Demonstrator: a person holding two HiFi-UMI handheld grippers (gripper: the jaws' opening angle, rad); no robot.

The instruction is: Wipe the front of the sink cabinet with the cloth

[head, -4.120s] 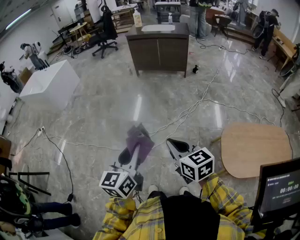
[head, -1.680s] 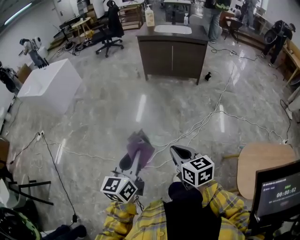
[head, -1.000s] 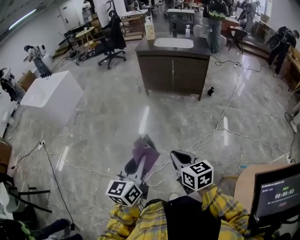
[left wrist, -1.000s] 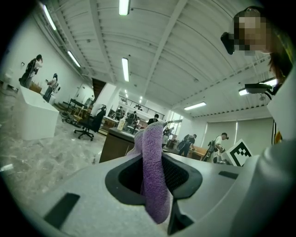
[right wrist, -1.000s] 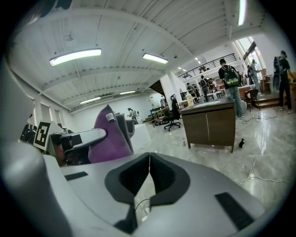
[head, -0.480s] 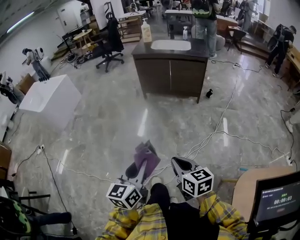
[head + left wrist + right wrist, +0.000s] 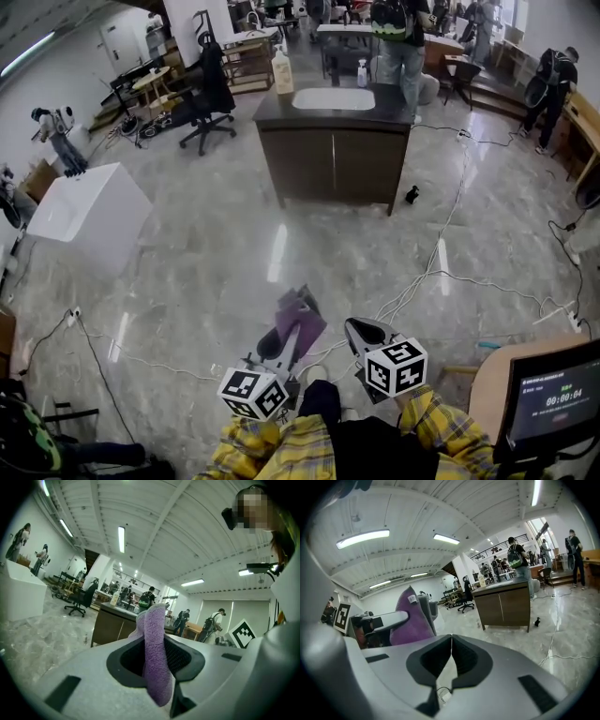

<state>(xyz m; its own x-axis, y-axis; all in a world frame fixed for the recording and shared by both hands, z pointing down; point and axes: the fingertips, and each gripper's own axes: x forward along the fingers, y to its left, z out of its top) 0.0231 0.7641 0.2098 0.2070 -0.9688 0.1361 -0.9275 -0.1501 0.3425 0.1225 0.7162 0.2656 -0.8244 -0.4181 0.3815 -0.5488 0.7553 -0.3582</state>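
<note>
While my left gripper (image 7: pixel 284 339) at lower centre clamps the purple cloth (image 7: pixel 302 313), my right gripper (image 7: pixel 362 330) beside it is closed on nothing. Cables (image 7: pixel 424 279) cross the floor mid-frame; I could snag one walking toward the sink cabinet (image 7: pixel 333 167), top centre, well away.

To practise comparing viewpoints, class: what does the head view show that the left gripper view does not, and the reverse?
Only the head view: the sink basin seen from above, floor cables and a timer screen. Only the left gripper view: ceiling lights and, close up, the left gripper shut on the cloth. Both: that cloth, the sink cabinet and an office chair.
</note>
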